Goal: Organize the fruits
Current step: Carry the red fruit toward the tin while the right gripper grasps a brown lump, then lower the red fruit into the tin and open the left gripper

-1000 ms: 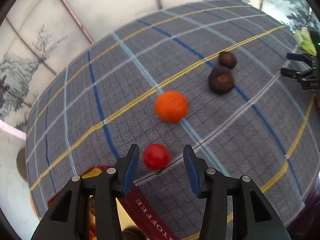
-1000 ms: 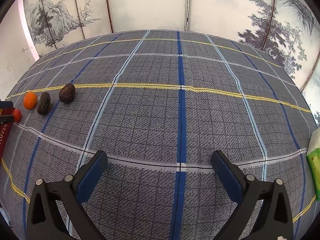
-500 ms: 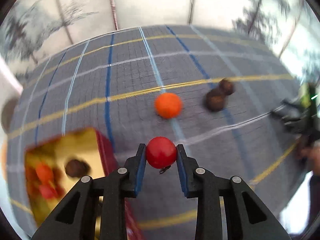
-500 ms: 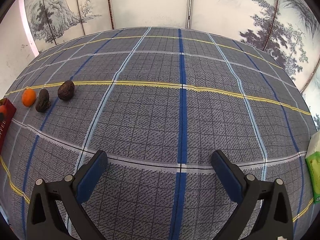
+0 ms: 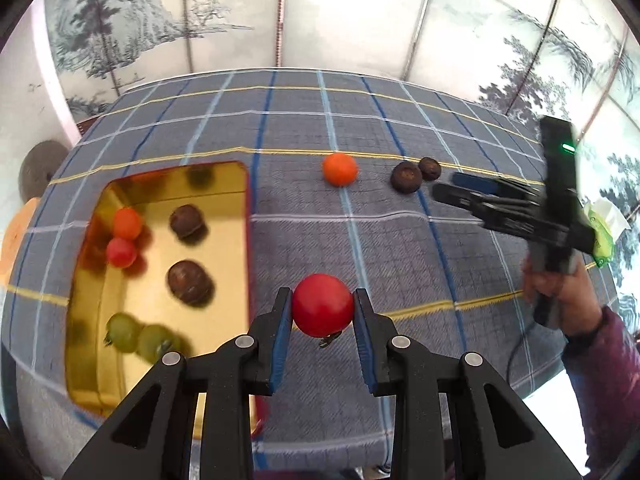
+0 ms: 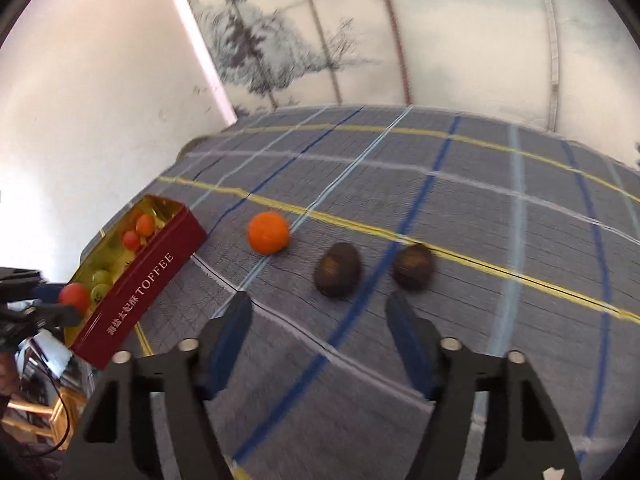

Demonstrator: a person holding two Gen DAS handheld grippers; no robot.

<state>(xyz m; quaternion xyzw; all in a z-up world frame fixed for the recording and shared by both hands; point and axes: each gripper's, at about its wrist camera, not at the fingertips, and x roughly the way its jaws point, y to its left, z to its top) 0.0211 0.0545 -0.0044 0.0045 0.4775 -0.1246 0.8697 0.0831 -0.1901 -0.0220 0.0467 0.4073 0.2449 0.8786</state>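
Red cherry tomato, small and glossy, pinched between the blue pads of the left hand-held gripper, raised clear of the checked cloth on the counter. Not yet over the gold-lined toffee tin, just to its right, near the tin's right wall.

Inside the tin: two dark brown fruits, an orange one, a red one, two green ones, all loose on a slick metal floor.

Farther out on the cloth: an orange fruit, then two dark brown fruits side by side, well apart from the tin. Right hand-held gripper aimed at the nearer brown fruit, jaws closing with nothing between them yet.

Risks, as judgement only:
- Smooth round skin under a narrow pinch: likely to squirt out or split if squeezed harder.
- Early release: likely to strike the tin's rim and roll off across the cloth.
- Drop from height: likely to bounce and knock the loose fruits about.
- Closing too soon on the right: likely to nudge the brown fruit away or into its neighbour.
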